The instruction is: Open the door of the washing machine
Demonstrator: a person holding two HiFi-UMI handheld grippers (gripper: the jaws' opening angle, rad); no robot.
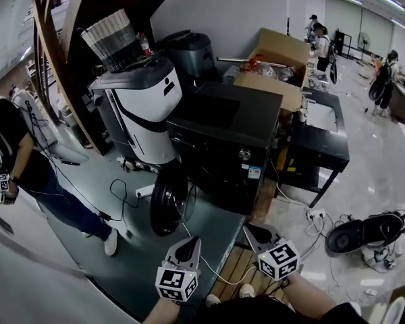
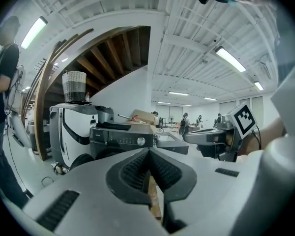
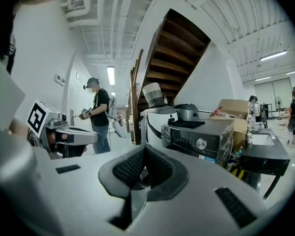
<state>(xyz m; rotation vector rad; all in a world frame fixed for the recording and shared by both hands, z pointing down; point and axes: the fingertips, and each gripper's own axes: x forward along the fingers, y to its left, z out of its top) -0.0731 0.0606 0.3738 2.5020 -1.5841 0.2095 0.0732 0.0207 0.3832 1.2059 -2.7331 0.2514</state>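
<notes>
- The left tool (image 1: 188, 244) is clenched, its jaws pressed together with nothing between them.
- The right tool (image 1: 254, 232) is clenched too and empty. It is held just beside the left one, low in the head view.
- Both tools point toward the black washing machine (image 1: 226, 137) and touch nothing.
- The round door (image 1: 169, 201) hangs swung open at the machine's front left corner, above the grey floor.
- A white appliance (image 1: 138, 106) with a basket (image 1: 111, 39) on top stands just beside the machine.
- A cardboard box (image 1: 273, 63) sits behind the machine.
- 1 person (image 1: 23, 160) stands at the far left.
</notes>
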